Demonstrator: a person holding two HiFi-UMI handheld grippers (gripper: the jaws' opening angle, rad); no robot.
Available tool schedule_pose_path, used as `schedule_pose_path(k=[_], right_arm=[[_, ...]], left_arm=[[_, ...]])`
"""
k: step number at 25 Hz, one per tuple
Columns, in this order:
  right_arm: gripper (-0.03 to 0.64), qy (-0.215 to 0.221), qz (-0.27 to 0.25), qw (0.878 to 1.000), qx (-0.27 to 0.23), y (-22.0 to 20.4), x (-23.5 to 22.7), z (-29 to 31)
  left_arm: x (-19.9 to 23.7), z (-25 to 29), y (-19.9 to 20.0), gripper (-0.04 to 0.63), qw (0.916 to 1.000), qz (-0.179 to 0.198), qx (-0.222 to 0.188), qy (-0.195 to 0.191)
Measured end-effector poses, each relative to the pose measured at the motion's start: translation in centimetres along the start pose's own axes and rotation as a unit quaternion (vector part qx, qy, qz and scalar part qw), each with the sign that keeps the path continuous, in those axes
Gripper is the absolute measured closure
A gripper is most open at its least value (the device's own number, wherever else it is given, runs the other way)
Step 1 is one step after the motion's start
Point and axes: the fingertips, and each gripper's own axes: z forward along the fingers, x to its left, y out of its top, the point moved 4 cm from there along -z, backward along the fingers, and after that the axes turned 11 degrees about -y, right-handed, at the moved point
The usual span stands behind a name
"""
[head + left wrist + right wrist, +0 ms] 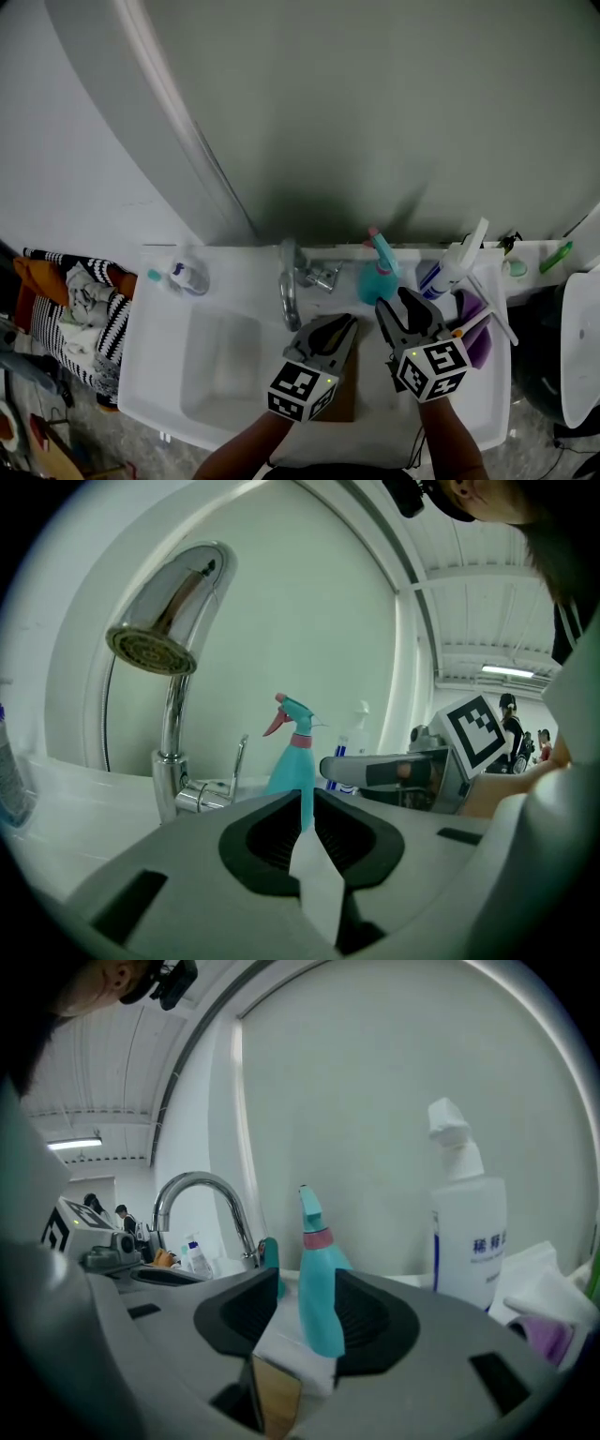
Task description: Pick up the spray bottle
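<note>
Head view: spray bottle (379, 274) stands upright just right of the faucet (290, 291), unheld.
Left gripper view: left tool (302, 803) all but closed, empty, in front of the faucet; judged spare.
Right gripper view: right tool (306, 1279) parted, spray bottle framed between its jaws, untouched; judged aligned to grasp.

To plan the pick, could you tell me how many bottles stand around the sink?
3: teal spray bottle right of the faucet, white blue-labelled bottle further right, small bottle at far left. More may be hidden.
</note>
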Motion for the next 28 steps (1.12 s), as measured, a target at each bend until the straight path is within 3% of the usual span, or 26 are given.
schedule_pose_path(k=[13,28], right_arm=[[0.394,-0.017,-0.087,0.995,-0.047,2.9,0.1,5.3],[0.400,-0.016,-0.122,0.992,-0.029,2.7,0.4,7.4]], left_arm=[[0.0,0.8,-0.2,0.571,0.9995,0.027,0.007,0.011],[-0.3,1.5,-0.3,0.571,0.9996,0.024,0.007,0.011]])
